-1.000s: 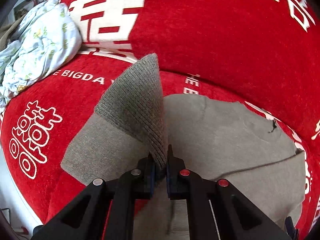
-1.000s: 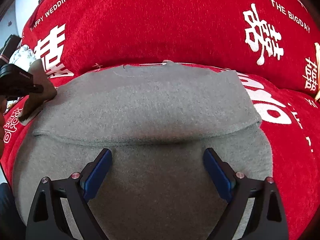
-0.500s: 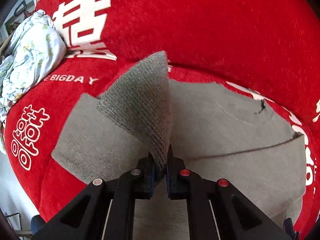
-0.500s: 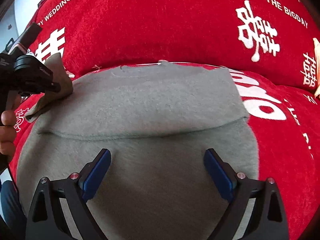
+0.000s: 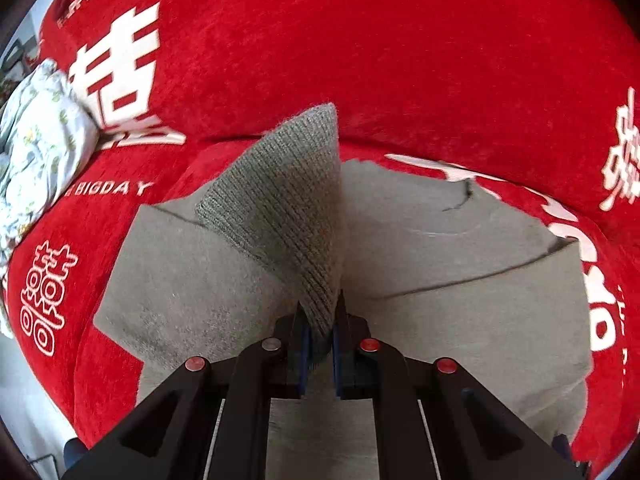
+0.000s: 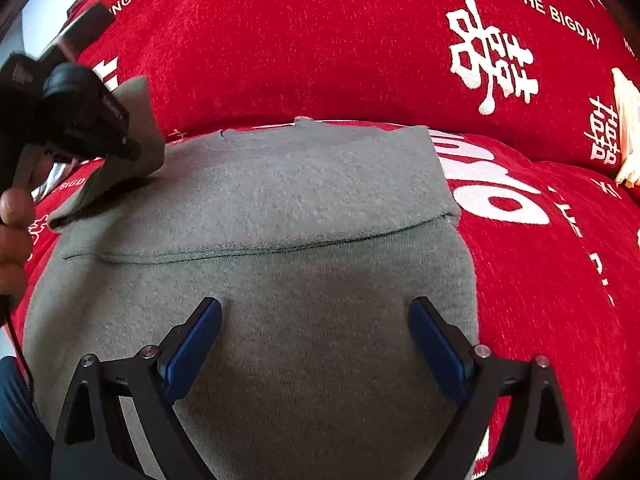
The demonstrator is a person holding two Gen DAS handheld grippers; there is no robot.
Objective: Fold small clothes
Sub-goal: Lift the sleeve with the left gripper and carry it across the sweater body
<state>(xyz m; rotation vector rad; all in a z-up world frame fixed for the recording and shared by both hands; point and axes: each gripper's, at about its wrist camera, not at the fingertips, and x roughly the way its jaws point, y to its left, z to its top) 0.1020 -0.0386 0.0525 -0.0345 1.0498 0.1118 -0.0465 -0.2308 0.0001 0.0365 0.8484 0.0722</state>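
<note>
A grey knit sweater (image 6: 304,208) lies flat on a red sofa, its lower part folded up across the body. My left gripper (image 5: 320,322) is shut on the ribbed cuff (image 5: 288,204) of the left sleeve and holds it lifted over the sweater's body (image 5: 472,312). In the right wrist view the same left gripper (image 6: 76,108) appears at the far left, in a person's hand (image 6: 14,216), with the sleeve (image 6: 116,168) hanging from it. My right gripper (image 6: 316,340) stands open low over the near part of the sweater, nothing between its blue pads (image 6: 192,344).
The red sofa cover (image 5: 400,60) with white lettering fills the background, its backrest rising just behind the sweater. A pale floral cloth (image 5: 36,152) is bunched at the far left of the seat. A cream fringed item (image 6: 628,128) sits at the right edge.
My left gripper has carried the cuff rightward, from beside the sweater to over its body, and the sleeve trails after it. The right gripper stays open and has barely shifted.
</note>
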